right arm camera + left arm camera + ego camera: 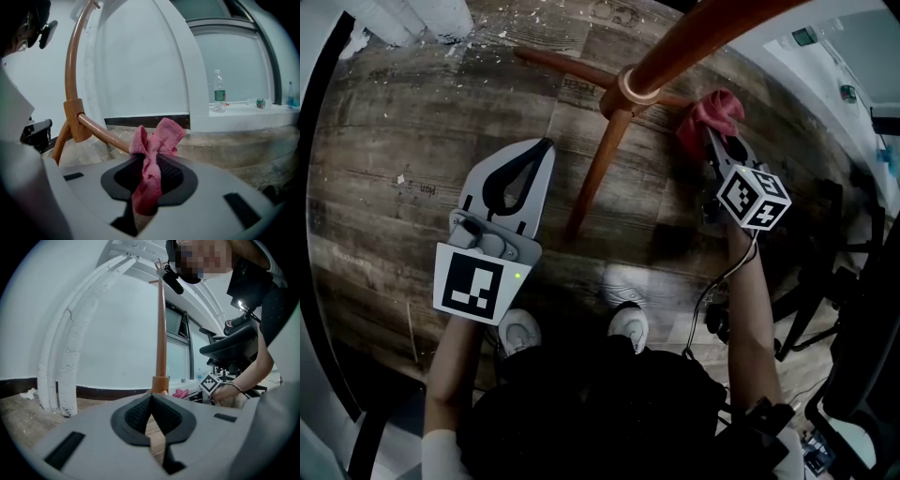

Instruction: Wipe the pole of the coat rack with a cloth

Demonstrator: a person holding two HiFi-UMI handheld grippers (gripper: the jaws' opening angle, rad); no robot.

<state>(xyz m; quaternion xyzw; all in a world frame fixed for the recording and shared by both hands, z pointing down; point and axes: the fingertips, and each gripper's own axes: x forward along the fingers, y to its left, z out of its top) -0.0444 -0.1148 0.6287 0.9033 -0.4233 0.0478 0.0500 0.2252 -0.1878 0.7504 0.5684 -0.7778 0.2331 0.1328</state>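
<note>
The brown coat rack pole drops to a collar where its legs spread over the wood floor. My right gripper is shut on a pink cloth, held just right of the collar, next to a leg. In the right gripper view the cloth hangs bunched between the jaws of the right gripper, in front of a leg and below the pole. My left gripper is shut and holds nothing, left of the legs; it faces the pole.
White pipes run up the wall at the left. A black office chair and its base stand to the right. A bottle stands on the window sill. The person's shoes are near the rack's legs.
</note>
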